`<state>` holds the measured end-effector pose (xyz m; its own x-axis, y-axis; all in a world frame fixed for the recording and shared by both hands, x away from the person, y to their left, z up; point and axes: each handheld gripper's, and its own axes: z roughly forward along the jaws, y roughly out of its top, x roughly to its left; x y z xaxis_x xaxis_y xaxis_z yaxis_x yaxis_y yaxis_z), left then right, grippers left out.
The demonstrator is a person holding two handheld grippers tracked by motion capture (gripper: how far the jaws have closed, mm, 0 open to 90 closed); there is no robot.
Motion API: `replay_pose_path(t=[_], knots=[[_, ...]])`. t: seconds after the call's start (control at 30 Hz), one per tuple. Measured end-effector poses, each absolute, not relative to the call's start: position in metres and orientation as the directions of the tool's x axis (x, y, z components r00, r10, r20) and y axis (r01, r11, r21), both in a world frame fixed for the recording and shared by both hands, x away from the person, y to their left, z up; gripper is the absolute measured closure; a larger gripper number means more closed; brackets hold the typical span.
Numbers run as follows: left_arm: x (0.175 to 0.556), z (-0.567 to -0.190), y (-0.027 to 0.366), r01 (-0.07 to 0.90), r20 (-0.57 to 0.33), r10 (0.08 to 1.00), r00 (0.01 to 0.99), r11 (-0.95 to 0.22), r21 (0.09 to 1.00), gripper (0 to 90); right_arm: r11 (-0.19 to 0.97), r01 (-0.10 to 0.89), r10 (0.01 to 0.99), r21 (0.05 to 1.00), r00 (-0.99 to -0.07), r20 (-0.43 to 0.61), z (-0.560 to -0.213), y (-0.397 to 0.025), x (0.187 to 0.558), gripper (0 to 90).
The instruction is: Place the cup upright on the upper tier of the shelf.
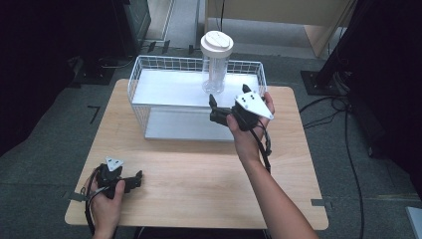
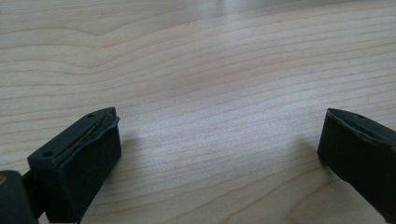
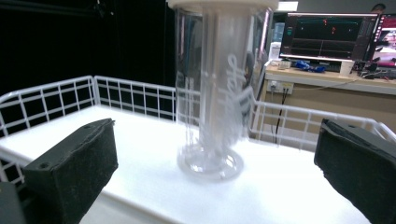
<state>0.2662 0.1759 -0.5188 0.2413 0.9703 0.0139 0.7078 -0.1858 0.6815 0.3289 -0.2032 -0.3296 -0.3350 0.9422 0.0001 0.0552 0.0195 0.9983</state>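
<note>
A clear glossy plastic tumbler (image 3: 215, 93) stands in a white wire basket (image 1: 144, 74) on a matt pale-wood table (image 1: 199, 169).

The high view looked forward and down from above the person's side, taking in the whole wooden table (image 1: 199, 169) and the floor around it. The left gripper view rode low and very close over the tabletop (image 2: 210, 70), facing along the bare wood grain. The right gripper view sat near the wire basket (image 3: 56, 100), looking level across its white shelf at the clear tumbler (image 3: 217, 93) close ahead, toward monitors (image 3: 334, 35) beyond. Basket (image 1: 144, 79) and tumbler (image 1: 216, 62) appeared in the high view too.
</note>
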Motion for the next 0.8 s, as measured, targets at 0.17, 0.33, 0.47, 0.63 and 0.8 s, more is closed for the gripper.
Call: replay_pose_path(t=[0.17, 0.33, 0.47, 0.63, 0.8], knots=[[0.266, -0.519, 0.176, 0.707, 0.013, 0.971, 0.24, -0.184, 0.683, 0.0, 0.042, 0.063, 0.937, 0.997, -0.348, -0.017, -0.341, -0.212, 0.311, 0.0], [0.266, -0.519, 0.176, 0.706, 0.011, 0.971, 0.238, -0.181, 0.684, 0.0, 0.091, 0.061, 0.934, 0.994, -0.352, -0.063, -0.357, -0.217, 0.295, 0.0], [0.266, -0.519, 0.176, 0.706, 0.011, 0.971, 0.238, -0.181, 0.685, 0.0, 0.091, 0.072, 0.935, 0.993, -0.348, -0.06, -0.367, -0.224, 0.286, 0.0], [0.266, -0.519, 0.176, 0.707, 0.011, 0.971, 0.239, -0.182, 0.683, 0.0, 0.1, 0.081, 0.938, 0.992, -0.341, -0.067, -0.379, -0.233, 0.276, 0.0], [0.266, -0.519, 0.176, 0.708, 0.012, 0.971, 0.24, -0.183, 0.682, 0.0, 0.107, 0.101, 0.941, 0.989, -0.332, -0.068, -0.392, -0.243, 0.267, 0.0]])
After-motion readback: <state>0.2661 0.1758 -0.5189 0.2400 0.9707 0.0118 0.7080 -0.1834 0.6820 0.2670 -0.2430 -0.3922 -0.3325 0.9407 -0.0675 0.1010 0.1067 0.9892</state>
